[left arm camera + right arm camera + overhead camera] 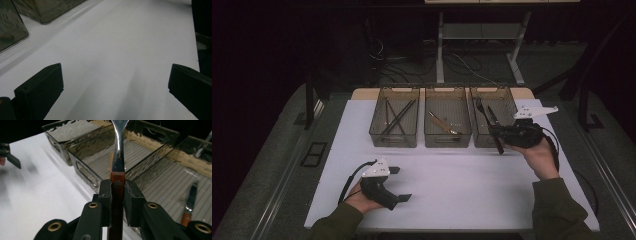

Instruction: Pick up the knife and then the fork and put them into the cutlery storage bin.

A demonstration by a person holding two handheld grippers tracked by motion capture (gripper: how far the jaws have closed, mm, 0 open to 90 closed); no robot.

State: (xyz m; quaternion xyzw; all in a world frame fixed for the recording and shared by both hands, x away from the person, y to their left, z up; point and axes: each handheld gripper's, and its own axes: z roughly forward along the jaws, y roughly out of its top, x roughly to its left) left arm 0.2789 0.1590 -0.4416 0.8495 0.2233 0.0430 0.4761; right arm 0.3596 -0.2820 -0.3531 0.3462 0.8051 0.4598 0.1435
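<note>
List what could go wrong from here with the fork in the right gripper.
1. The right gripper clamps the fork on its narrow wooden handle, near the metal neck; the long head could pivot or slip between the jaws.
2. The fork hangs over the near wall of the right bin, so lowering it could knock the rim or tip the bin.
3. A knife already lies in that bin; a dropped fork may strike it.

No readable txt, labels, nos. or signs anywhere on bins, table, utensils.
</note>
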